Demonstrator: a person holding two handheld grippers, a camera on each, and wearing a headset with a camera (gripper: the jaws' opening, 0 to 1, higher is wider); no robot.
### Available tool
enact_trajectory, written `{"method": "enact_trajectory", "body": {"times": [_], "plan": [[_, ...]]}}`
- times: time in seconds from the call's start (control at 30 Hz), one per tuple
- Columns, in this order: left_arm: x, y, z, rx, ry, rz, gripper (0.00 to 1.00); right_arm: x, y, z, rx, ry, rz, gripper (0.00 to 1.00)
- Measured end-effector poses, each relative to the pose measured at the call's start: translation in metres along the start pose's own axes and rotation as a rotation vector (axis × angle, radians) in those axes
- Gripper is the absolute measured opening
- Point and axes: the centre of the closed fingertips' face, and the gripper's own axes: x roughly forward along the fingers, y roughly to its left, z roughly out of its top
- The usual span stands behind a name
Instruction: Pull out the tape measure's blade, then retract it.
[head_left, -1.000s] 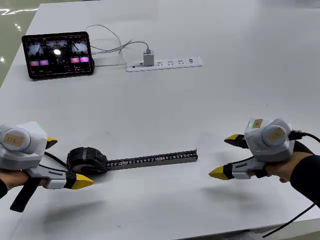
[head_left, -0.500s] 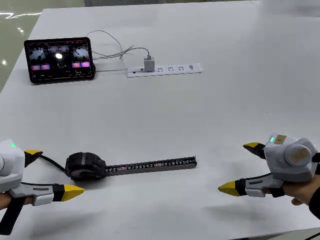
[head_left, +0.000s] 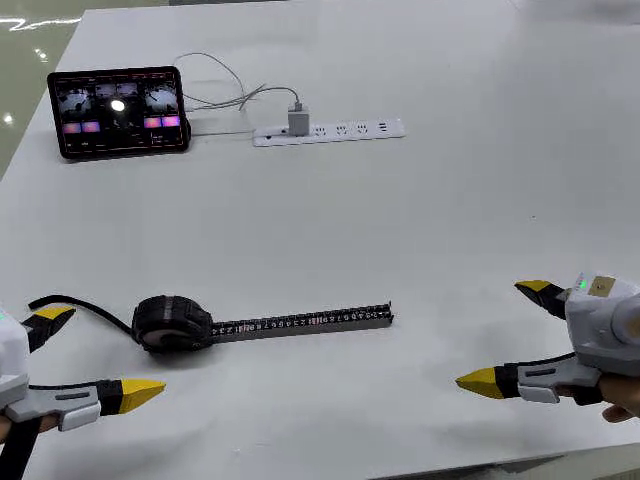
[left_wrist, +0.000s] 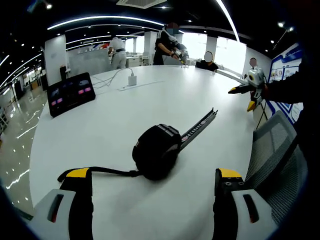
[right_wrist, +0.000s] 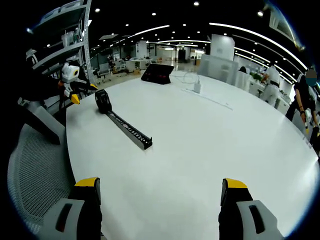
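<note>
The black, round-cased tape measure (head_left: 172, 322) lies on the white tabletop (head_left: 400, 220) toward my near left. Its dark numbered blade (head_left: 300, 322) is drawn out flat to the right and ends in a small upturned hook. A thin black strap (head_left: 75, 302) trails from the case toward the left.

My left gripper (head_left: 100, 352), white with yellow-tipped jaws, sits just left of the case with its jaws wide apart and nothing in them. In the left gripper view the case lies just ahead of the two tips and touches neither.

My right gripper (head_left: 502, 334) is of the same build and hangs at the near right, well apart from the blade's hook. Its jaws are also spread and empty.

On the far side, a black tablet with a lit screen (head_left: 118, 110) sits at the left. Next to it lies a long white power strip (head_left: 340, 129) with a white charger (head_left: 298, 118) plugged in, and pale cables (head_left: 220, 85) loop between them.
</note>
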Motion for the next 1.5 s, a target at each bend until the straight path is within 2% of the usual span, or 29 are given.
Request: {"method": "enact_trajectory", "body": {"times": [0.07,0.13,0.2,0.3,0.47,0.6,0.7,0.8,1.3,1.5], "plan": [[-0.002,-0.003,-0.006,0.006,0.008,0.001,0.99,-0.003,0.0,-0.002,0.013,-0.009,-0.009,0.99],[-0.006,-0.003,-0.009,0.009,0.01,0.007,0.99,-0.006,0.004,-0.007,0.021,0.004,0.005,0.99],[-0.009,-0.003,-0.009,0.007,0.01,0.009,0.99,-0.01,0.004,-0.011,0.013,0.02,-0.011,0.99],[-0.013,-0.003,-0.009,0.017,0.007,0.01,0.99,-0.015,0.005,-0.012,0.007,0.012,-0.011,0.99],[-0.015,0.001,-0.013,0.026,0.019,0.01,0.99,-0.023,0.002,-0.018,-0.013,0.03,-0.018,0.99],[-0.017,0.004,-0.011,0.019,0.008,0.021,0.99,-0.028,0.001,-0.023,-0.004,0.032,-0.024,0.99],[-0.018,0.002,-0.01,0.021,0.004,0.016,0.99,-0.03,0.001,-0.026,0.007,0.032,-0.026,0.99],[-0.018,-0.002,-0.009,0.033,0.003,0.014,0.99,-0.031,0.002,-0.025,-0.002,0.024,-0.023,0.99],[-0.022,0.002,-0.008,0.044,-0.012,0.025,0.99,-0.032,-0.001,-0.021,-0.013,0.016,-0.038,0.99],[-0.023,0.002,-0.014,0.049,-0.001,0.032,0.99,-0.034,-0.001,-0.021,-0.018,0.011,-0.046,0.99]]}}
